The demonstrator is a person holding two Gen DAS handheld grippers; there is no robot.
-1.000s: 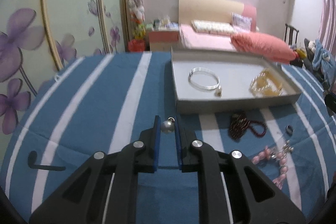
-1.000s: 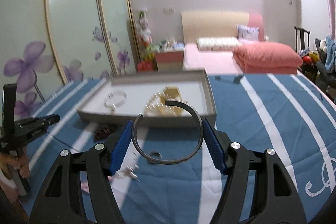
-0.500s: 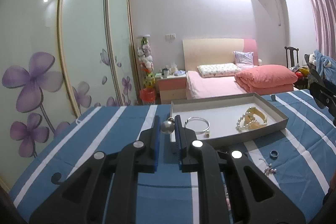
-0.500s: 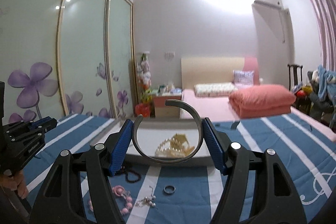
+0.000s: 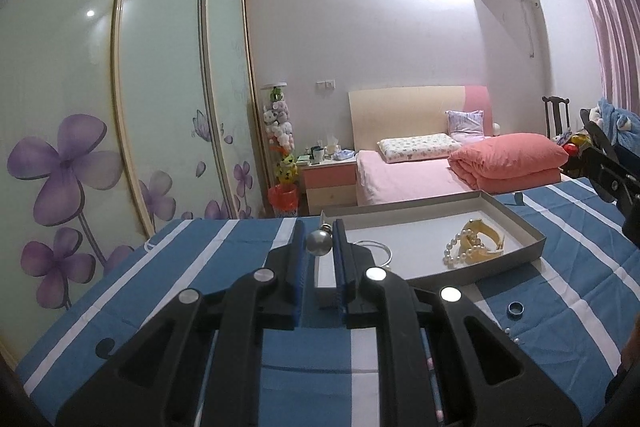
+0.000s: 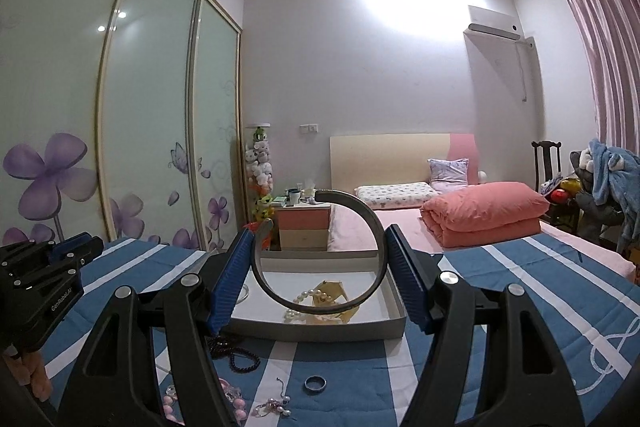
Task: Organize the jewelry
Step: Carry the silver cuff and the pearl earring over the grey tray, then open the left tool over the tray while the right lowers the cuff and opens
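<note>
My left gripper (image 5: pixel 319 242) is shut on a small silver ball pendant (image 5: pixel 318 242), held above the near left corner of the grey jewelry tray (image 5: pixel 516 259). The tray holds a thin silver bangle (image 5: pixel 380 247) and a pearl and gold piece (image 5: pixel 472 247). My right gripper (image 6: pixel 320 255) is shut on a dark open cuff bangle (image 6: pixel 372 227), held upright above the tray's front wall (image 6: pixel 320 331). A ring (image 6: pixel 315 383), a dark bead bracelet (image 6: pixel 240 357) and pink beads (image 6: pixel 236 401) lie on the blue striped cloth in front of the tray.
The blue and white striped cloth (image 5: pixel 192 275) covers the table. A blue ring (image 5: pixel 515 308) and small pearls (image 5: pixel 512 335) lie right of my left gripper. Sliding flowered wardrobe doors (image 5: pixel 80 147) stand at the left. A bed with a pink quilt (image 6: pixel 484 215) stands beyond the table.
Both grippers have tilted up and risen, so the room fills more of each view. Both grips are unchanged. The cuff bangle now stands over the tray.
</note>
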